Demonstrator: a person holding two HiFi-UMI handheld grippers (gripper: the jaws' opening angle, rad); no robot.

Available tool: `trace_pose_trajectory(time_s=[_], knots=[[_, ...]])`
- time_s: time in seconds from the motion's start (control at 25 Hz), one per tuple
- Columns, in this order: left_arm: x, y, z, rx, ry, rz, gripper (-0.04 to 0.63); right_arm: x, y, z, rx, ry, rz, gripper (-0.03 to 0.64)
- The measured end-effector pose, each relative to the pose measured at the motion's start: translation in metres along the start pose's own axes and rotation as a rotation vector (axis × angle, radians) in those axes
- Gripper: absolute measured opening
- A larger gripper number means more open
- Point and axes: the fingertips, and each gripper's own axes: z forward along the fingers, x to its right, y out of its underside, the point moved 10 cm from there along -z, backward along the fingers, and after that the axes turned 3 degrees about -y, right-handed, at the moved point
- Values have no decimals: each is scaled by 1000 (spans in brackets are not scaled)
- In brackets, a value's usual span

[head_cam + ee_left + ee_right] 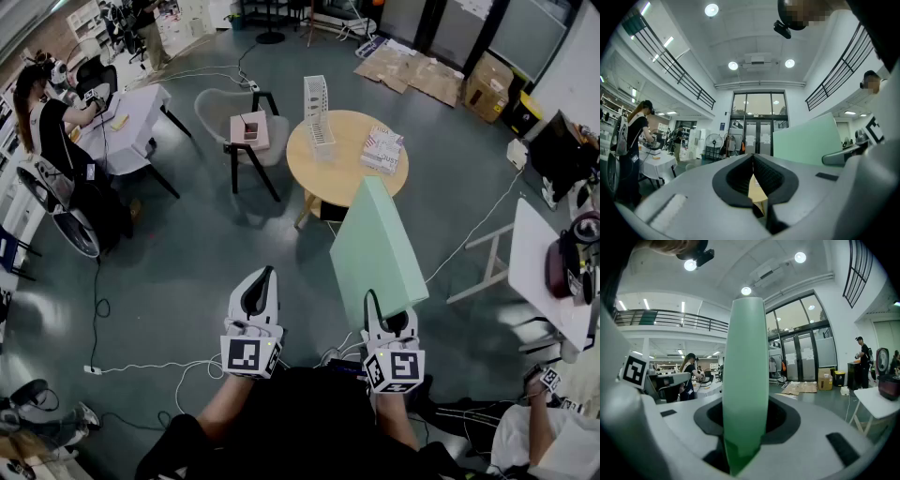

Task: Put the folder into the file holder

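White table: stood at the far left of the head view, with a person busy at it; no part in the task.
Left gripper: pointed level, out over the grey floor; in its own view the left gripper had its tips together with nothing between them.
Chair: stood just left of the round table, a pink flat thing on its seat.
File holder: white and slotted, upright on the far left part of the round wooden table; no folder could be seen in it.
Booklets: a small stack lay on the right part of the same table, apart from the holder.
Folder: pale green, held on edge in the air, its far end reaching toward the near rim of the table; well apart from the holder. It also showed edge-on in the right gripper view and as a green sheet in the left gripper view.
Right gripper: tipped slightly down, jaws clamped on the folder's near lower corner.
Done, as I judged it: folder picked up and carried in one gripper.
Left to do: bring it over the table, line its edge with a slot, slide it in, let go.
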Motion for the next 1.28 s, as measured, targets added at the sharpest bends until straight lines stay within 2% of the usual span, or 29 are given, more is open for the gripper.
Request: trace_pose_trajectory(time_s=[0.68,1.12,1.28], knots=[[31,3,0,-18,10,-8,8,16,5,-13,-3,-14,25,149],[94,7,3,-19,-18,-1,8,63,6,-33,7,-80,8,147],[118,7,0,8,-37,-11,8,80,11,-38,16,-114,-2,144]])
